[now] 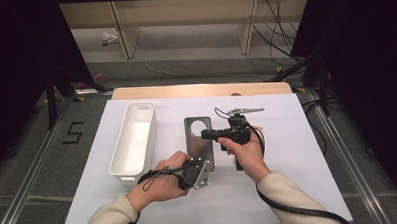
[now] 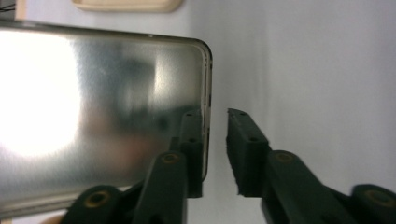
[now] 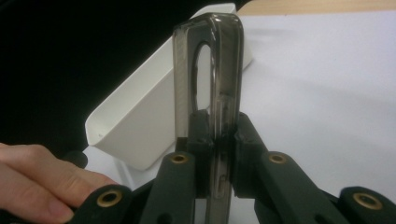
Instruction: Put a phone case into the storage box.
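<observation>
The step in hand seems to be the lifting of a smoky transparent phone case point(image 1: 198, 142) from the bench point(image 1: 288, 154), probably to bring it to the white bin point(image 1: 135, 139) that stands near the left edge of the bench. The case is in the middle of the bench, just to the right of the bin. The right gripper point(image 1: 207, 134) holds it: in the right gripper view its two fingers point(image 3: 198, 144) are pressed on the long side wall of the case point(image 3: 210, 70), one on each face of the wall, so they are closed on it with only the thin wall between them. The left gripper point(image 1: 201, 174) is at the near end of the case. In the left gripper view its fingers point(image 2: 247, 149) stand a little apart; the edge of the case point(image 2: 116, 107) lies in the gap, close against one finger, and the other finger is free of it, so I judge that this gripper is open and does not hold the case. The next move, in my judgement, calls for the left gripper to draw back from the near end, and for the right gripper to raise the case and carry it over the rim of the bin without letting the wall slip.
</observation>
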